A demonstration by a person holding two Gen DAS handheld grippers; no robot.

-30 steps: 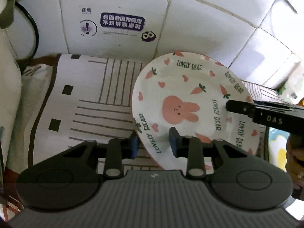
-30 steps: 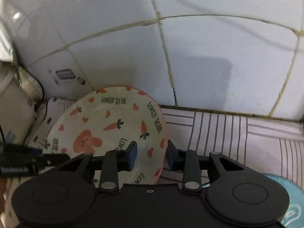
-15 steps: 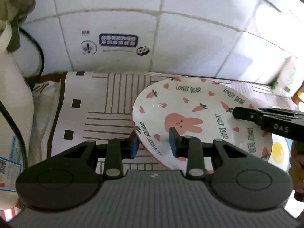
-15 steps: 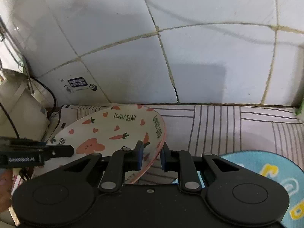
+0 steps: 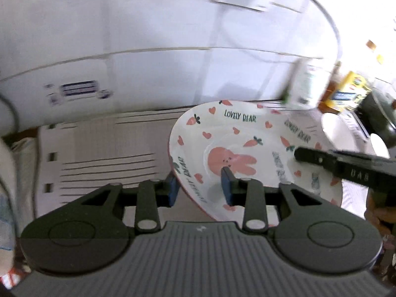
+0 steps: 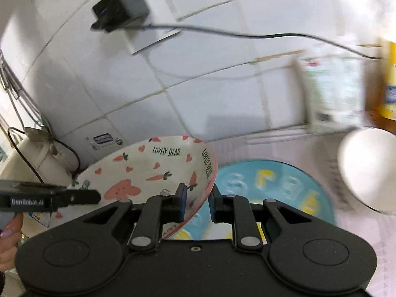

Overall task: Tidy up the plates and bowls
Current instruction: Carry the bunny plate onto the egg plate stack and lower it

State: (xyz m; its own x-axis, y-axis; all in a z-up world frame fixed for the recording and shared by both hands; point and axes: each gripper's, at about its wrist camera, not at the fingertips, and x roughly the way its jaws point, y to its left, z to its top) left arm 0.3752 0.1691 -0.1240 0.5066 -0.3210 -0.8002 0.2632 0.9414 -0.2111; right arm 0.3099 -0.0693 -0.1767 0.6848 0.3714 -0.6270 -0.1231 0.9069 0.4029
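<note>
My left claw (image 5: 200,186) has its blue pads on either side of the near left rim of the bunny plate (image 5: 237,148), one pad under the rim and one over the bowl of it; the gap looks wide and I cannot tell whether both pads press on the rim. My right claw (image 6: 196,201) is drawn in narrow on the opposite rim of the same plate (image 6: 153,170), gripping it between the pads. In the left view the right claw's finger (image 5: 321,159) reaches in across the plate's right side; in the right view the left claw's finger (image 6: 74,196) lies over its left side, hiding part of the print there.

The plate is tilted, held above a striped mat (image 5: 104,153) on the counter, with its right edge over a blue plate (image 6: 279,190). The blue plate is partly covered by my right claw and its yellow lettering is smeared. To the right sits a white bowl (image 6: 368,168), cut off by the frame edge. Behind it a carton (image 6: 331,96) and a yellow pack (image 6: 391,84) are too blurred to read. On the tiled wall (image 6: 198,99) a dark plug (image 6: 118,8) trails a cable. At far left a pale jug-like thing (image 6: 37,163) is half hidden.
</note>
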